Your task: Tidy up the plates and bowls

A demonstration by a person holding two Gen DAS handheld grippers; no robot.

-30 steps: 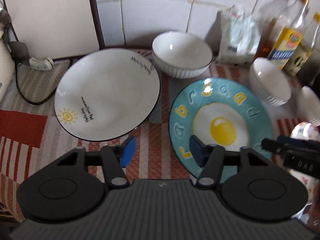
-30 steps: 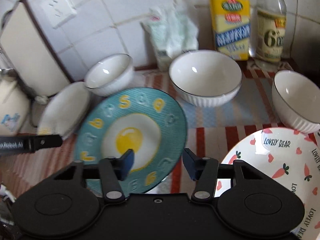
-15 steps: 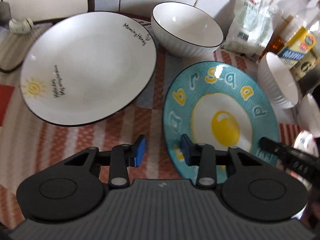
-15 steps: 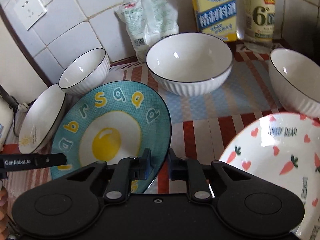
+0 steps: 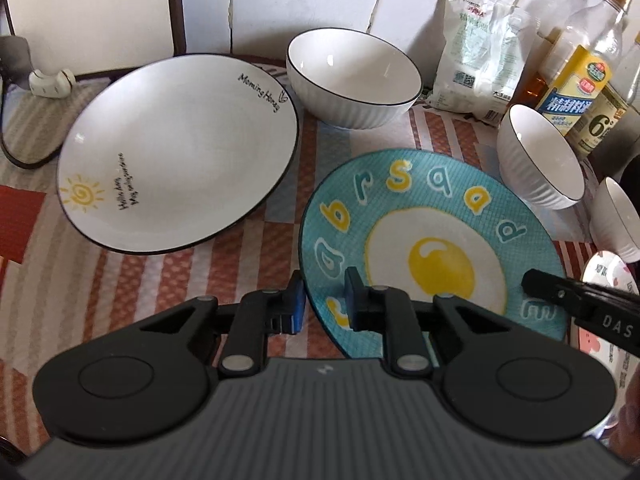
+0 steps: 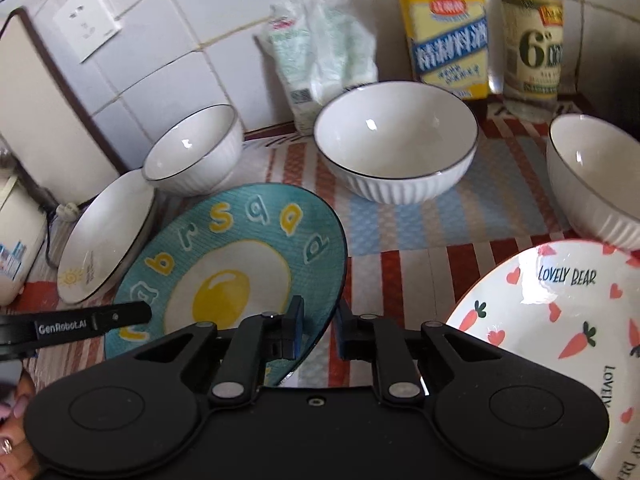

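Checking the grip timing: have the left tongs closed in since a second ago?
Yes. The left tongs have just been closing; they now pinch the near edge of the egg plate, where before they straddled bare tablecloth.

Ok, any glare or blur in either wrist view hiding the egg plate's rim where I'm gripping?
Left wrist: egg plate sharp, rim clear at the left gripper; bottles washed out. Right wrist: small glare spots inside the bowls, edges bowed, rim clear at the right gripper.
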